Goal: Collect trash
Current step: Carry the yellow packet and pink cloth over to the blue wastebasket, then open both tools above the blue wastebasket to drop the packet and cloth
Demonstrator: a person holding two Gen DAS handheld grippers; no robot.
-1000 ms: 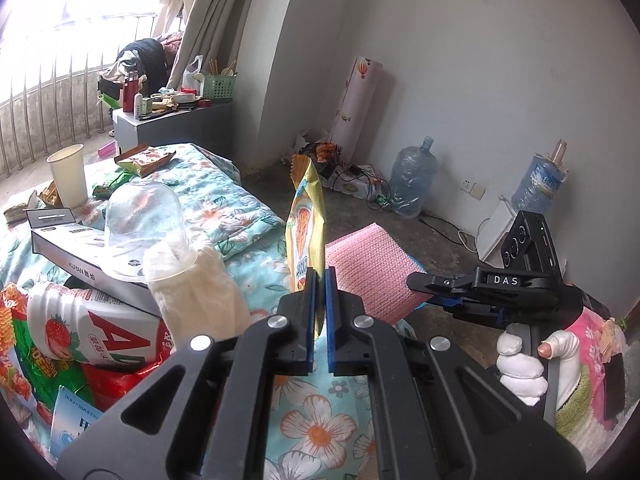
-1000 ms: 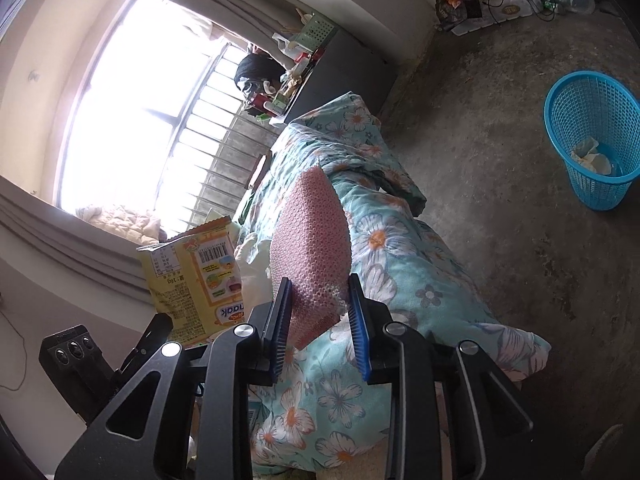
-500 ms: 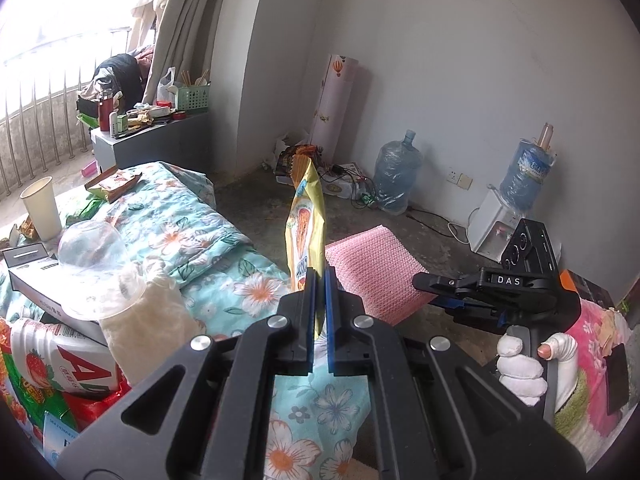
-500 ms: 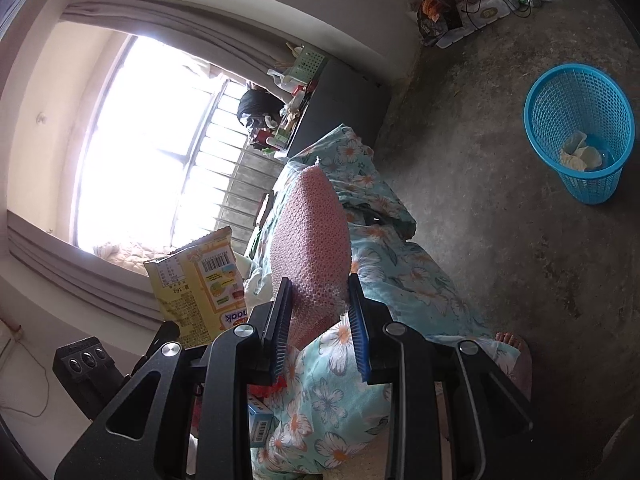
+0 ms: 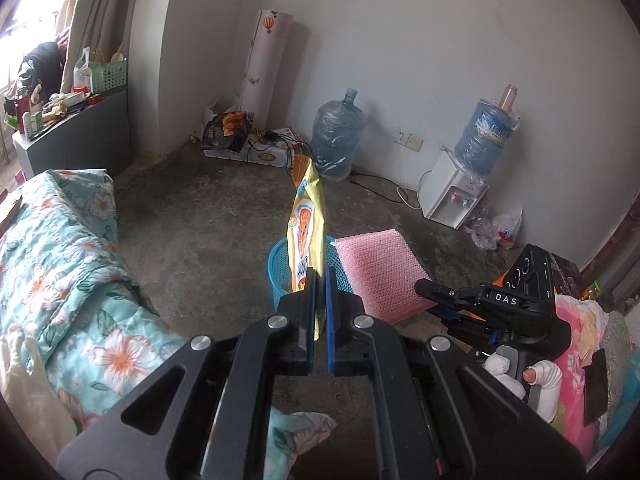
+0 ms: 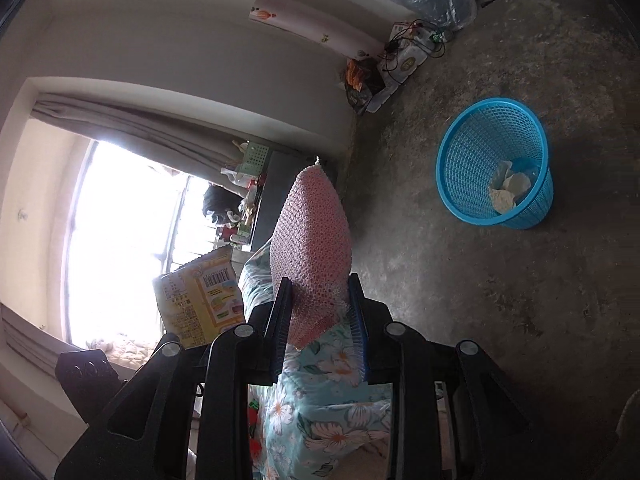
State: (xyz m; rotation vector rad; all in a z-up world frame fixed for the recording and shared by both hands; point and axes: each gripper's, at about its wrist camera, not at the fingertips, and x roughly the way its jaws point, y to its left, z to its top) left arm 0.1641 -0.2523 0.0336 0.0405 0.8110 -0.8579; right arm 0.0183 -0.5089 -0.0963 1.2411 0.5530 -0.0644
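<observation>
Both pieces of trash picked up, neither binned yet. left gripper (image 5: 319, 280) is closed tight on the yellow snack bag (image 5: 307, 216), bag standing upright over the blue basket (image 6: 496, 168) as the left view frames it. right gripper (image 6: 320, 312) is part-closed, pinching the pink bubble-wrap sheet (image 6: 310, 236). Basket sits on the concrete floor, right of the floral bedding (image 5: 68, 248), already holding some crumpled paper. Left to do: release both over the basket. Versus 1 s ago: both cameras have swung off the cluttered bed toward the floor, basket now nearer and larger
</observation>
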